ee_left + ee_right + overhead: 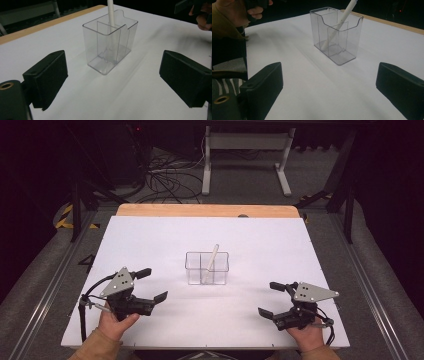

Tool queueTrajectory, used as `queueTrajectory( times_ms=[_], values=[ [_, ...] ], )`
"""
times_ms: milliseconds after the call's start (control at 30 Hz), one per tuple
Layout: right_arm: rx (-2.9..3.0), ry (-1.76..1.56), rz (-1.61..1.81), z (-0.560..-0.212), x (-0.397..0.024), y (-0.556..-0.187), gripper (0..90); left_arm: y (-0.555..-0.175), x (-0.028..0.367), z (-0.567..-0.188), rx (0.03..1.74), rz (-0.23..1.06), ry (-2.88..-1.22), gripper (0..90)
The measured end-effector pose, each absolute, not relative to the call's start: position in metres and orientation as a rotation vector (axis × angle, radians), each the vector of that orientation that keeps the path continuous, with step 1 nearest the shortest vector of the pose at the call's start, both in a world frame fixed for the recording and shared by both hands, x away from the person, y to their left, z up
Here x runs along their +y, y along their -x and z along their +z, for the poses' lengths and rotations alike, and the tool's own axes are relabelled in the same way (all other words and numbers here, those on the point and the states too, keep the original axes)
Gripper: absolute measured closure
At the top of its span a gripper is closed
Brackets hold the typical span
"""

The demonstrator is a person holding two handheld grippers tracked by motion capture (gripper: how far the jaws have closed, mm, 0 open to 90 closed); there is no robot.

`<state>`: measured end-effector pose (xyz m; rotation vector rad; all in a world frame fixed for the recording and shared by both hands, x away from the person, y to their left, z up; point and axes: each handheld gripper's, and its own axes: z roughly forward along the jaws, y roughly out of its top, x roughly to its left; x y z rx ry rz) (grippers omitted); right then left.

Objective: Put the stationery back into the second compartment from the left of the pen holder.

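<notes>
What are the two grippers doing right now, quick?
Left gripper: open, holding nothing, short of the clear holder.
Right gripper: open, holding nothing.

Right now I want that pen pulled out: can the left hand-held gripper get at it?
Probably yes: the left hand-held gripper is open, and bare table lies between it and the pen leaning out of the clear holder.

A white rectangular table sheet [150, 235] lies over a light wooden tabletop [205, 210], with a white metal desk frame [245, 150] at twelve o'clock and black floor cables [167, 180] at eleven.
</notes>
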<state>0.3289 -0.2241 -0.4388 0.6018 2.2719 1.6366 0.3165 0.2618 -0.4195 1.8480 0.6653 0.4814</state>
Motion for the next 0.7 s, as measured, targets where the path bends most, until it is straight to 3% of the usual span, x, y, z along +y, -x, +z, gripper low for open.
queueTrajectory(
  times_ms=[200, 400, 700],
  values=[
    [2.276, -0.606, 1.632, -0.44, -0.224, -0.329, 7.8, -0.313, 0.277, -0.437, 0.693, 0.429, -1.829, 7.4],
    [2.274, -0.603, 1.628, -0.441, -0.224, -0.33, 7.7, -0.303, 0.293, -0.451, 0.713, 0.512, -1.855, 7.5],
    [2.277, -0.604, 1.623, -0.443, -0.224, -0.33, 7.6, -0.301, 0.295, -0.45, 0.74, 0.516, -1.82, 6.7]
  ],
)
